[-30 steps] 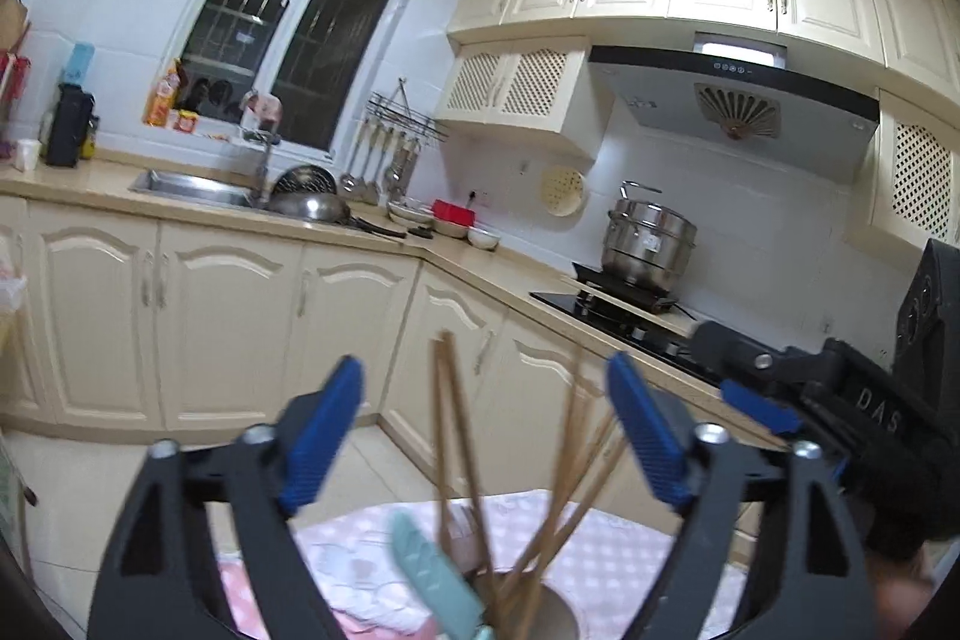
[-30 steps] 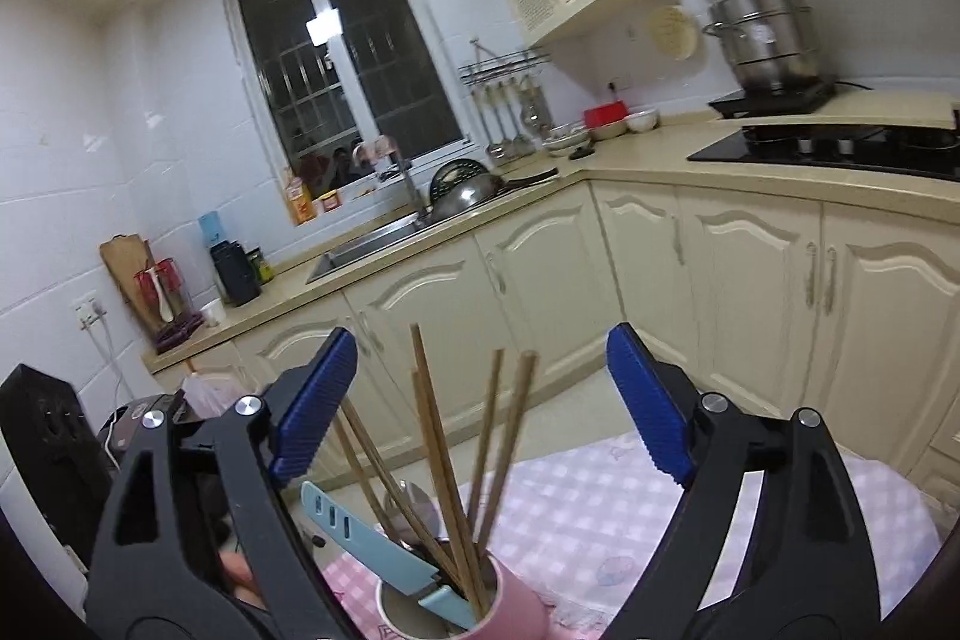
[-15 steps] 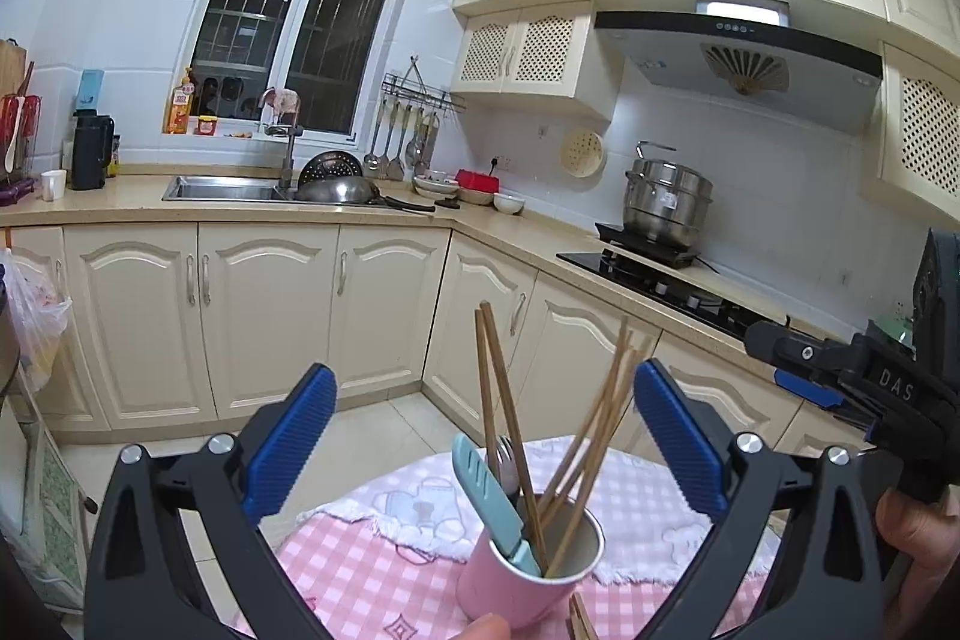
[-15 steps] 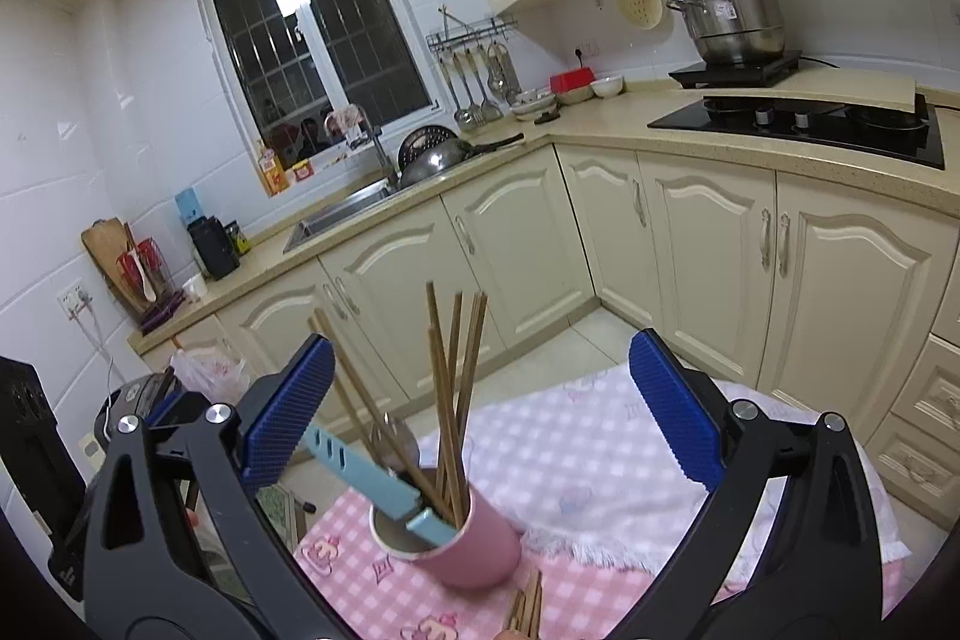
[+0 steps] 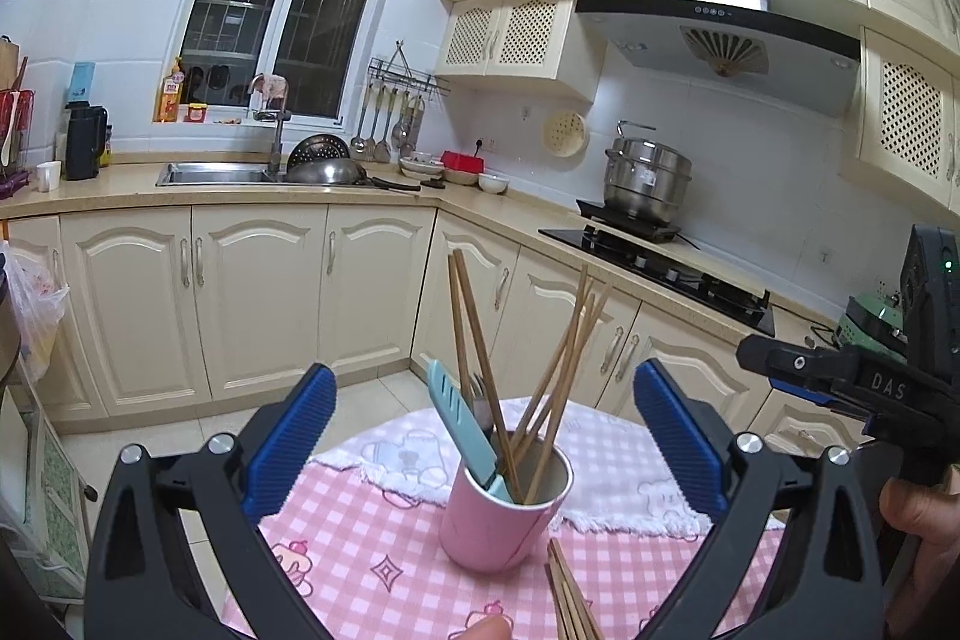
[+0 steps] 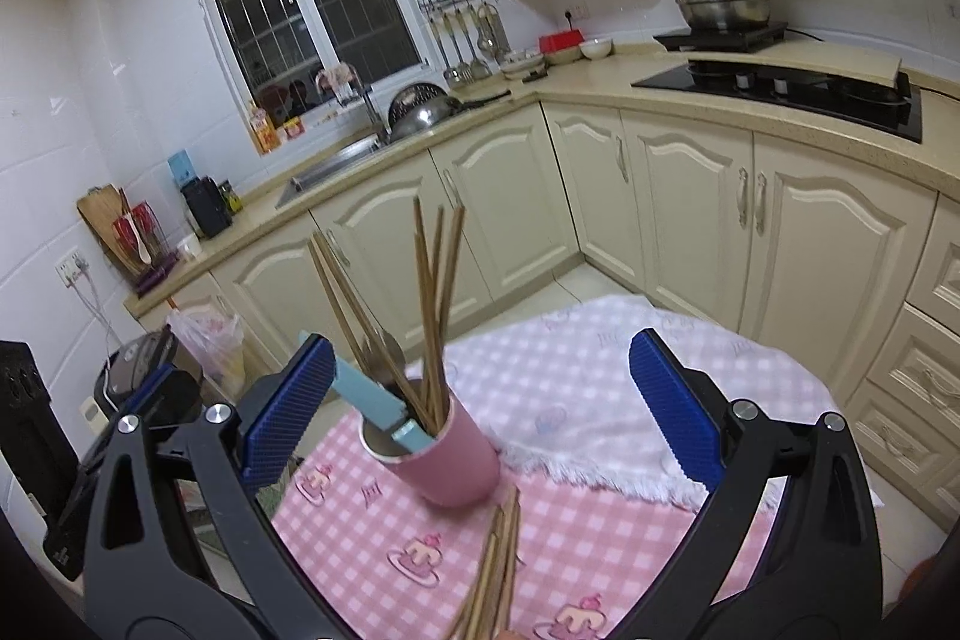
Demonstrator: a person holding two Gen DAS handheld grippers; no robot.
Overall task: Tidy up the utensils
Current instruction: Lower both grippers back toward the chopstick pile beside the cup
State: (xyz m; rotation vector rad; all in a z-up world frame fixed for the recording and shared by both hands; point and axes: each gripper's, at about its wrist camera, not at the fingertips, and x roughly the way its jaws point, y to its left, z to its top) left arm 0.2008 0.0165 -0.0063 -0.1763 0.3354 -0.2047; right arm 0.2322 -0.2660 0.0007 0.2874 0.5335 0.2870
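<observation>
A pink cup [image 5: 492, 520] stands on the pink checked tablecloth [image 5: 372, 550]. It holds several wooden chopsticks [image 5: 558, 358], a light blue knife [image 5: 462, 424] and a metal fork. It also shows in the right wrist view [image 6: 450, 466]. More loose chopsticks [image 6: 492, 568] lie on the cloth in front of the cup, also seen in the left wrist view [image 5: 570, 598]. My left gripper [image 5: 480, 436] is open and empty, above and behind the cup. My right gripper [image 6: 480, 400] is open and empty, likewise framing the cup. The right gripper's body [image 5: 840, 376] shows at the right of the left view.
A white embroidered cloth [image 6: 600, 388] covers the table's far part. Cream kitchen cabinets [image 5: 240, 292], a sink [image 5: 210, 172], and a stove with a steel pot [image 5: 648, 178] line the walls beyond. A plastic bag [image 5: 30, 304] hangs at the left.
Both grippers have pulled back and tilted down, so the cup and the table have come into fuller view. The loose chopsticks in front of the cup have appeared.
</observation>
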